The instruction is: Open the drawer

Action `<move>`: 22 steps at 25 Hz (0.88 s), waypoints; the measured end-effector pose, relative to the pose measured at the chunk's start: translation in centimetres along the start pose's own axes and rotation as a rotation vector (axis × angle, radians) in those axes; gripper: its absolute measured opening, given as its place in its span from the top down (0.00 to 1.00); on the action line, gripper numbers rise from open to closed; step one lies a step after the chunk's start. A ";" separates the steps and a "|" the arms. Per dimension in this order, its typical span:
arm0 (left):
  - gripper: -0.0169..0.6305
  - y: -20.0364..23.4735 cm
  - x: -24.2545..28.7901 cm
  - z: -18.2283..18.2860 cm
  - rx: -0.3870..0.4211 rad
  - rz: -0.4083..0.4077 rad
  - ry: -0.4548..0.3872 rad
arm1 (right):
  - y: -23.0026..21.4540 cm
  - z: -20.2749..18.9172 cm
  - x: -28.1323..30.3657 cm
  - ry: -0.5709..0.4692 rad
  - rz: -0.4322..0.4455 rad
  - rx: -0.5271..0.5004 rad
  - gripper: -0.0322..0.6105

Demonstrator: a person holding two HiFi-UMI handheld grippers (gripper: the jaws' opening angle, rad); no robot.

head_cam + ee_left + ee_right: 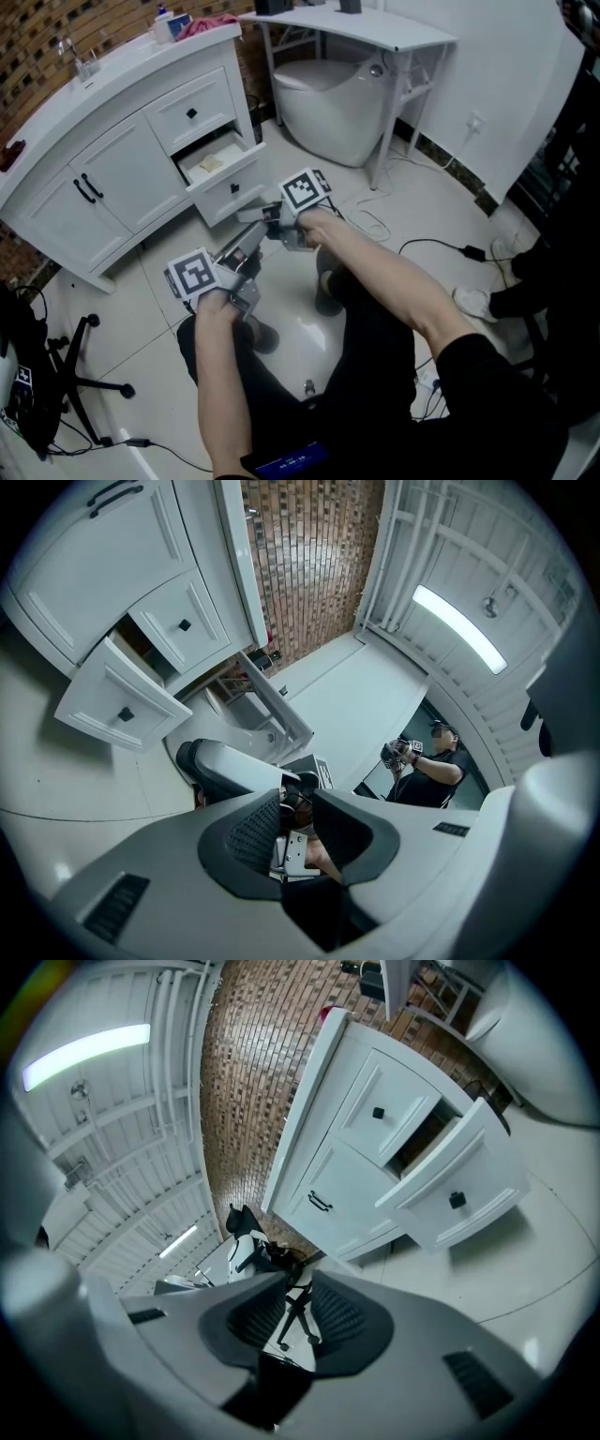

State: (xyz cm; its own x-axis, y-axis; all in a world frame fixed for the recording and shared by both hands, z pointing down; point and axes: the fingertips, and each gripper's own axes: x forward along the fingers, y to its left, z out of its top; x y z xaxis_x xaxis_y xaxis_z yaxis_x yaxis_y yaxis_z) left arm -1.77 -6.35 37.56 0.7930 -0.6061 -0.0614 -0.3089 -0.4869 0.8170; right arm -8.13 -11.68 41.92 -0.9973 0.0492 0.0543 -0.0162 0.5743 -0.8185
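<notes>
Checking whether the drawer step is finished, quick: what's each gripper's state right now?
Left gripper: fingers closed, holding nothing.
Right gripper: fingers closed, holding nothing.

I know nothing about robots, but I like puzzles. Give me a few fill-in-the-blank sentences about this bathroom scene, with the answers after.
1. On the white vanity, the ___ of its two drawers is the drawer that stands pulled open.
2. The upper drawer is closed and has a small square ___ knob.
3. The right gripper has its jaws ___, with nothing held between them.

Missing words: lower; black; shut
</notes>
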 end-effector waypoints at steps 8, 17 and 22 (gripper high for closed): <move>0.81 0.4 -0.2 0.0 -0.007 0.008 -0.001 | -0.2 -0.1 0.0 0.007 -0.008 -0.012 0.79; 0.81 0.2 -0.3 0.0 -0.001 0.013 0.001 | 0.3 -0.2 0.2 0.013 0.008 -0.021 0.79; 0.81 0.1 -0.2 0.2 0.023 0.023 0.004 | 0.3 -0.2 0.1 0.016 0.010 -0.020 0.79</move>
State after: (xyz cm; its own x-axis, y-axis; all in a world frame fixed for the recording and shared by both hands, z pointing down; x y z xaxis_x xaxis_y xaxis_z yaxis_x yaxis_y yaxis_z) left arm -2.05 -6.43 37.56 0.7876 -0.6148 -0.0405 -0.3387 -0.4870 0.8051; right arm -8.19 -11.38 41.78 -0.9961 0.0679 0.0557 -0.0049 0.5899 -0.8075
